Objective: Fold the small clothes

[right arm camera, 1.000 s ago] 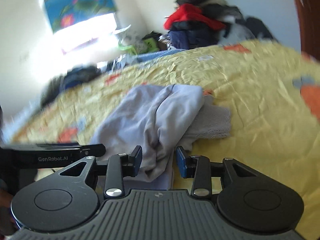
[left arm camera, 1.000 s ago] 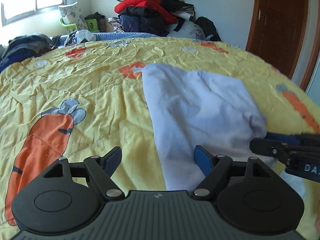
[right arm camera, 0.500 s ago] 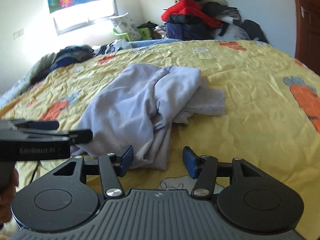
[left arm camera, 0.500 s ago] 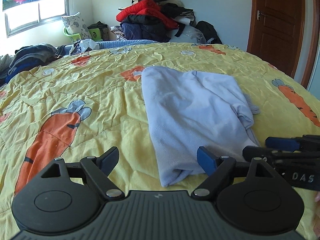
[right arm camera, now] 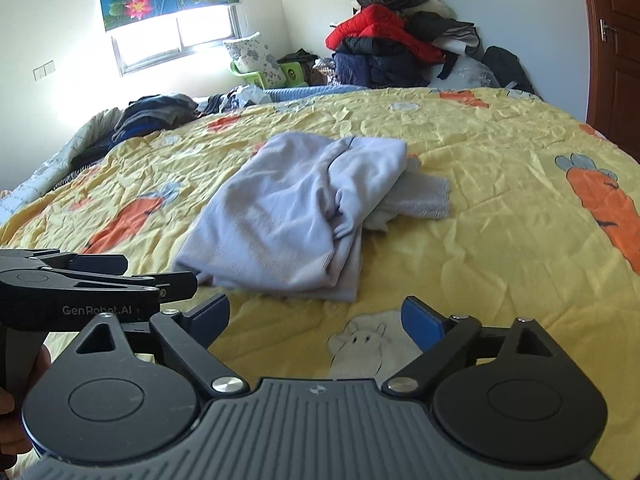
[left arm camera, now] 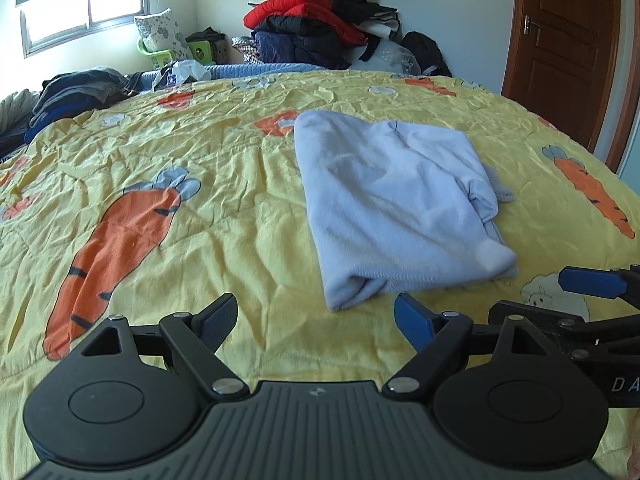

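The yellow carrot-print bedspread [left arm camera: 168, 184] carries the pale blue garment [left arm camera: 392, 204], lying mid-bed and doubled lengthwise, with a loose flap [right arm camera: 416, 200] spilling from its right side. My left gripper [left arm camera: 316, 316] and right gripper [right arm camera: 316, 316] hover just short of its near edge, fingers spread and empty. I judge one fold laid; next I must tuck that flap, then pinch both near corners and carry them to the far edge.
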Motion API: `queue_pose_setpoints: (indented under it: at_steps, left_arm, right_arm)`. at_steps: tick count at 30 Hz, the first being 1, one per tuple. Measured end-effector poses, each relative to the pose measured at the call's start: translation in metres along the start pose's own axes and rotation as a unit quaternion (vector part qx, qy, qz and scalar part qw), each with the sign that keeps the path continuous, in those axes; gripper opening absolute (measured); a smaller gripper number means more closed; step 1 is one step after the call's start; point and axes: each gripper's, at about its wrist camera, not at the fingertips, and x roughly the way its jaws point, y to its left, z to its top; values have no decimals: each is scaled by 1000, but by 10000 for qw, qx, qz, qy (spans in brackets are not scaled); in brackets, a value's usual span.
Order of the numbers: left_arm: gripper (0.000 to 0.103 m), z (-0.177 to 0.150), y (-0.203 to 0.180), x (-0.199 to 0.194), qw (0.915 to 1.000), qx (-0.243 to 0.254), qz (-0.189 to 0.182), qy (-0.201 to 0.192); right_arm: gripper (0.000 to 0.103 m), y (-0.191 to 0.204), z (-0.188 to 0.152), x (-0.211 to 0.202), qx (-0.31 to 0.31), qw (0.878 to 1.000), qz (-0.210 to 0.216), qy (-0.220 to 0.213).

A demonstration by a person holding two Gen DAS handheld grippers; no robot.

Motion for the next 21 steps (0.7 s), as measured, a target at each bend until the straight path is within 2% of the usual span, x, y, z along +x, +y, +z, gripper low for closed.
queue_pose_setpoints:
  at_steps: [6,12,17,21]
  left_arm:
    - [94,-13,8,-6,9997,-142,183,28]
    - [94,-20,20,-8,9980,-389,503,-2]
    - [94,-26,33,-5,9952,-787,582,54]
    - [94,-30,33,-4,9946,-736,736,-31]
  right_arm:
    - [96,6,-7,3,-35,9999,-32,144]
    - [97,12,-11,5,-79,9997,-51,222]
    - [97,17,-13,4,-156,9996,-58,234]
    - [98,17,-15,5,-172,9995,-63,263]
